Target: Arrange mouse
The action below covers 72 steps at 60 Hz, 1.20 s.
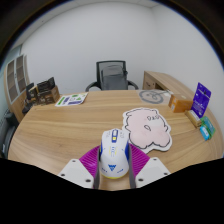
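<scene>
A white computer mouse (113, 150) with blue and yellow markings sits between my fingers, its nose pointing away over the wooden table (70, 130). My gripper (113, 160) is shut on the mouse, and both magenta pads (92, 160) press on its sides with no gap. A white and pink animal-shaped mouse mat (150, 128) lies on the table just ahead and to the right of the mouse. The mouse's front edge is close to the mat's near-left edge.
A black office chair (113, 75) stands behind the table. A booklet (71, 100) and a dark rack (42, 93) are at the far left. A round disc (152, 96), a wooden box (168, 86), a purple box (203, 98) and a teal item (206, 127) are at the right.
</scene>
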Available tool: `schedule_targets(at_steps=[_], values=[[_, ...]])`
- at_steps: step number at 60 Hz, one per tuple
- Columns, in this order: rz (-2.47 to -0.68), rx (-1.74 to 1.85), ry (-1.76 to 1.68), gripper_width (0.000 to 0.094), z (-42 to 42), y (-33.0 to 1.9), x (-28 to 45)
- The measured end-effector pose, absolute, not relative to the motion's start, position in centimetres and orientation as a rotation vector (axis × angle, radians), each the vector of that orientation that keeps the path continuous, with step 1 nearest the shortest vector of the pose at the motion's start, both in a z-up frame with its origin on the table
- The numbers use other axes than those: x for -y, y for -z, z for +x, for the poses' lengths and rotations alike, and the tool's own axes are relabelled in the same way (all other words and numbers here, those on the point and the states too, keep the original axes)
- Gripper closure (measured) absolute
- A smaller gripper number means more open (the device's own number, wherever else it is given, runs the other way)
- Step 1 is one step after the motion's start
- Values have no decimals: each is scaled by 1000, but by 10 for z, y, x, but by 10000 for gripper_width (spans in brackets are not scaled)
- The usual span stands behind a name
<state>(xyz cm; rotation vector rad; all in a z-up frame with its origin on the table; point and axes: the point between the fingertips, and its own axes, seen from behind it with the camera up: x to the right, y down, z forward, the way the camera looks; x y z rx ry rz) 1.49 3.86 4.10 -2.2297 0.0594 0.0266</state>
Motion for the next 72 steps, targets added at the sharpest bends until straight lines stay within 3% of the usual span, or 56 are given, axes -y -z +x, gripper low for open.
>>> schedule_targets(at_steps=[6, 16, 33, 41, 44, 48, 59, 72], values=[[-2224, -40, -8, 531, 68, -46, -94], [-2295, -3, 21, 532, 131, -16, -153], [-2299, -29, -50, 523, 149, 7, -183], [-2322, -4, -64, 401, 150, 8, -182], [-2366, -12, -68, 300, 148, 9, -172], [-2349, -16, -43, 115, 149, -5, -162], [-2277, -9, -20, 129, 127, -47, -103], [-2203, -70, -21, 128, 81, -100, 14]])
